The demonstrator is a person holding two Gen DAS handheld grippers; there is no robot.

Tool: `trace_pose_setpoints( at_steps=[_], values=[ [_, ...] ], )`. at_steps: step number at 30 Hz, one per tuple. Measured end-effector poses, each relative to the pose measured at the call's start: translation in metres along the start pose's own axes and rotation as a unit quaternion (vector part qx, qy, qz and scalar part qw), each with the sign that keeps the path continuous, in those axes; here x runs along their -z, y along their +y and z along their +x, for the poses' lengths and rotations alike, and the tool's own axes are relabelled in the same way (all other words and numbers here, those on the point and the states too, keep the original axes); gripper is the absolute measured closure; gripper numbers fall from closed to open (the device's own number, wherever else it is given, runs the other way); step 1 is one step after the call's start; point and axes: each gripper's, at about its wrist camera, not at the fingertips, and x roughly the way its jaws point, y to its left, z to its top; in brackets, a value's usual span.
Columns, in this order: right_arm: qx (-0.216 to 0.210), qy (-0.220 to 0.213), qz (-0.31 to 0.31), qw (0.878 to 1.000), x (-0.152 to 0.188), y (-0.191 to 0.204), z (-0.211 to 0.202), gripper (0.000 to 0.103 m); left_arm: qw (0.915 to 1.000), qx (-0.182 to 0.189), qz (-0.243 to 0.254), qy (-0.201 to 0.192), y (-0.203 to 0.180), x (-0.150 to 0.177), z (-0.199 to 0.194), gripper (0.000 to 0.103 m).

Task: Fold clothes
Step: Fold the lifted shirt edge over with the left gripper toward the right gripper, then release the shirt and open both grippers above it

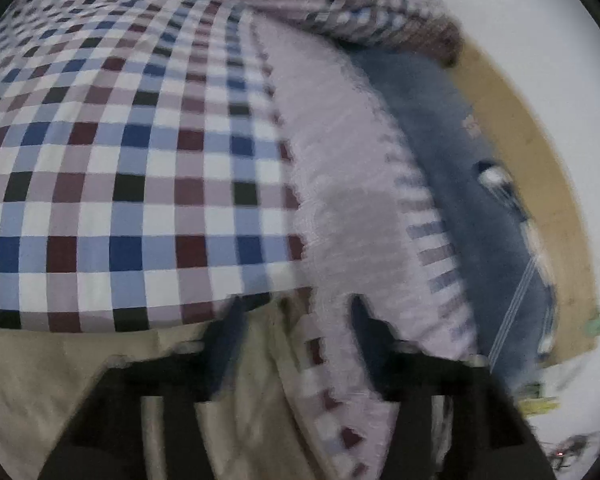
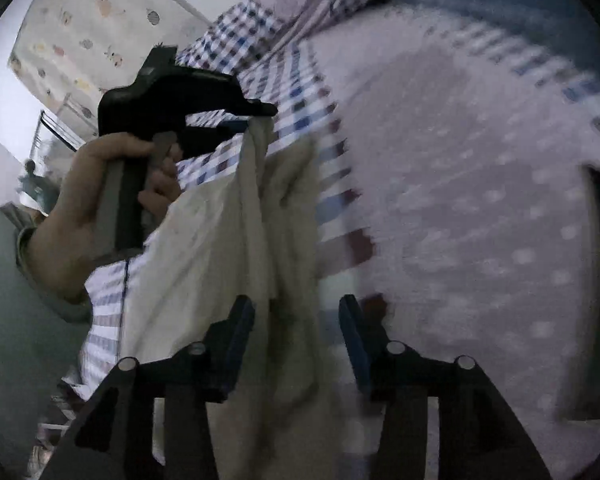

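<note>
The fold looks barely begun: the cream garment (image 2: 236,240) hangs bunched at 12 o'clock from the right tongs (image 2: 296,320), whose jaws stand apart around its folds without pinching, while the left tongs (image 1: 296,320), also open, hover over the checked bed cover (image 1: 120,160), gripping nothing.

bedding: checked bedcover (image 1: 112,184), white with blue, maroon and dark squares, filled left and centre of the left wrist view
reverse side: pale lilac dotted underside (image 2: 480,208) took up the right half of the right wrist view
blue fabric: blue sheet (image 1: 432,128) lay right of the turned-back edge
frame: wooden bed edge (image 1: 540,168) ran down the right
curtain: fruit-print curtain (image 2: 88,20), upper left of the right wrist view
wall: white wall (image 1: 520,12), upper right
</note>
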Motion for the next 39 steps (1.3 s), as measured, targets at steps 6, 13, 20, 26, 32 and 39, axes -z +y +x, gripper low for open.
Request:
trace_pose_setpoints(
  at_steps=[6, 13, 20, 26, 32, 39],
  values=[
    [0.017, -0.032, -0.045, 0.998, 0.015, 0.014, -0.032, 0.053, 0.9980, 0.005, 0.024, -0.059, 0.028, 0.040, -0.084, 0.026],
    [0.032, -0.023, -0.099, 0.994, 0.059, 0.053, -0.031, 0.053, 0.9893, -0.099, 0.071, -0.081, 0.083, 0.150, -0.151, 0.026],
    [0.108, -0.008, -0.150, 0.983, 0.078, 0.084, -0.008, 0.053, 0.9896, -0.082, 0.052, -0.106, 0.118, 0.211, -0.158, 0.027],
    [0.201, 0.024, -0.092, 0.975, 0.083, 0.061, 0.001, 0.089, 0.9884, -0.064, 0.065, -0.121, 0.121, 0.216, -0.162, 0.027],
    [0.226, -0.017, -0.019, 0.974, 0.076, 0.043, -0.030, 0.083, 0.9919, -0.005, 0.008, -0.126, 0.140, 0.188, -0.175, 0.027],
    [0.172, -0.057, -0.046, 0.982, 0.028, 0.064, -0.011, 0.056, 0.9900, 0.025, -0.041, -0.133, 0.164, 0.149, -0.167, 0.028]
  ],
)
